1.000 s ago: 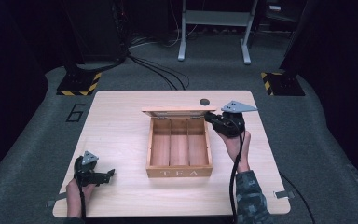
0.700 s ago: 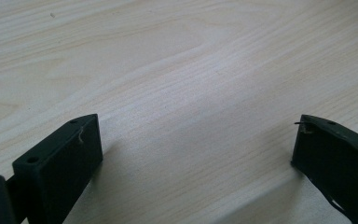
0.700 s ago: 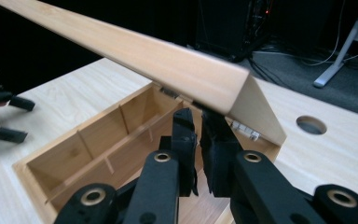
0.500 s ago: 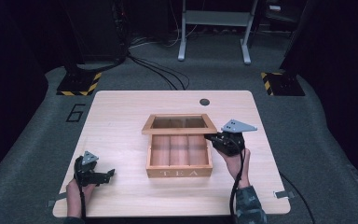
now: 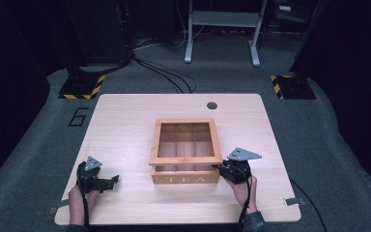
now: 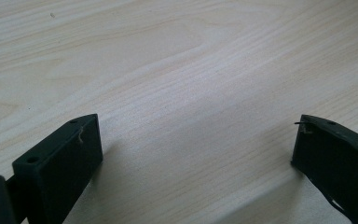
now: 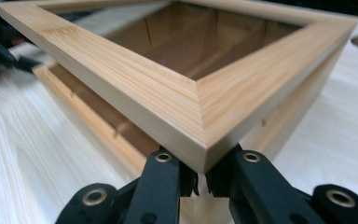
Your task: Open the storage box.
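High view: right gripper [image 5: 221,168] pinches the lid's [image 5: 186,160] front corner — left gripper [image 5: 110,181] gapes over bare table [image 5: 125,121].

Light honey-coloured wooden tea box [image 5: 185,166], pale wood-grain table [image 5: 125,121], black left hand-held gripper [image 5: 112,181].

Looks like a lab or test studio: dark curtains, grey carpet, hazard-striped floor weights [image 5: 82,87], loose cables [image 5: 166,77], a metal stand [image 5: 221,29], one wooden table [image 5: 125,116].

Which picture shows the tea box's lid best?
The right gripper view: the lid looms close, its corner above the shut right gripper. The high view shows the whole lid, small. The left gripper view shows table.
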Tool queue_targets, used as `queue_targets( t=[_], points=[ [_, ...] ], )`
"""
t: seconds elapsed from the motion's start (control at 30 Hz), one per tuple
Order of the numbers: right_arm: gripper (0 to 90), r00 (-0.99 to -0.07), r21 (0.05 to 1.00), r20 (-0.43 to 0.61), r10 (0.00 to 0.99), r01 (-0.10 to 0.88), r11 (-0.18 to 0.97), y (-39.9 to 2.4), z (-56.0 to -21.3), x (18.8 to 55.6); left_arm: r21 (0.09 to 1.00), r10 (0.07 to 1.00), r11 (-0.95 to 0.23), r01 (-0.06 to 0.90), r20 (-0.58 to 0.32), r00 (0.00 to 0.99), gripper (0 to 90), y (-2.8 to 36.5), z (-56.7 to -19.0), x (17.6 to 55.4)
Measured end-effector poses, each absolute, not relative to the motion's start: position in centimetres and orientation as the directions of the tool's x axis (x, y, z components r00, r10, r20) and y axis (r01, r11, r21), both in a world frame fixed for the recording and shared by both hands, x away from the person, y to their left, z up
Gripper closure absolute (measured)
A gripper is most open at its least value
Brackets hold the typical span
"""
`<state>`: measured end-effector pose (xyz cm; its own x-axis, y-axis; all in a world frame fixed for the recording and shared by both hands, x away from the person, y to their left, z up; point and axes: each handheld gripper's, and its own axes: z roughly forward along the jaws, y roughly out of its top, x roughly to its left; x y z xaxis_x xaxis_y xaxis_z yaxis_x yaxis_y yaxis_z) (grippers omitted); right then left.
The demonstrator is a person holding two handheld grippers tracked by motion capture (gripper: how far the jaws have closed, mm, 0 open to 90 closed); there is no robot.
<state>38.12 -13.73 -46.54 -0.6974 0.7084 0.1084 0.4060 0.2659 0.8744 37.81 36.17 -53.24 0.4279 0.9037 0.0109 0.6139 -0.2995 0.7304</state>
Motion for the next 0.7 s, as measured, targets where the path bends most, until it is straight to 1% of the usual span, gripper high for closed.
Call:
queue_targets(
  t=[0.1, 0.17, 0.3, 0.47, 0.6, 0.7],
  points=[
    [85.2, -0.693, 0.857, 0.096, 0.715, 0.423, 0.295, -13.7, -47.2, 37.8, 0.73, 0.904, -0.299, 0.614, 0.01, 0.428, 1.3, 36.2, -53.2, 37.8],
    [84.3, -0.692, 0.861, 0.113, 0.713, 0.426, 0.277, -13.7, -47.4, 37.4, 0.73, 0.904, -0.3, 0.614, 0.011, 0.428, 1.2, 36.2, -53.2, 37.8],
    [84.7, -0.688, 0.864, 0.113, 0.717, 0.425, 0.271, -14.2, -47.2, 36.6, 0.73, 0.904, -0.3, 0.614, 0.012, 0.428, 1.3, 36.2, -53.2, 37.8],
    [84.4, -0.674, 0.868, 0.123, 0.729, 0.429, 0.249, -15.8, -47.3, 35.1, 0.73, 0.904, -0.299, 0.614, 0.01, 0.428, 1.3, 36.2, -53.2, 37.8],
    [84.0, -0.67, 0.828, 0.082, 0.738, 0.458, 0.324, -16.1, -48.3, 34.4, 0.731, 0.904, -0.299, 0.614, 0.011, 0.428, 1.3, 36.2, -53.2, 37.8],
    [83.9, -0.656, 0.822, 0.112, 0.746, 0.483, 0.301, -16.9, -49.2, 34.0, 0.73, 0.904, -0.3, 0.614, 0.011, 0.428, 1.3, 36.2, -53.2, 37.8]
  ],
)
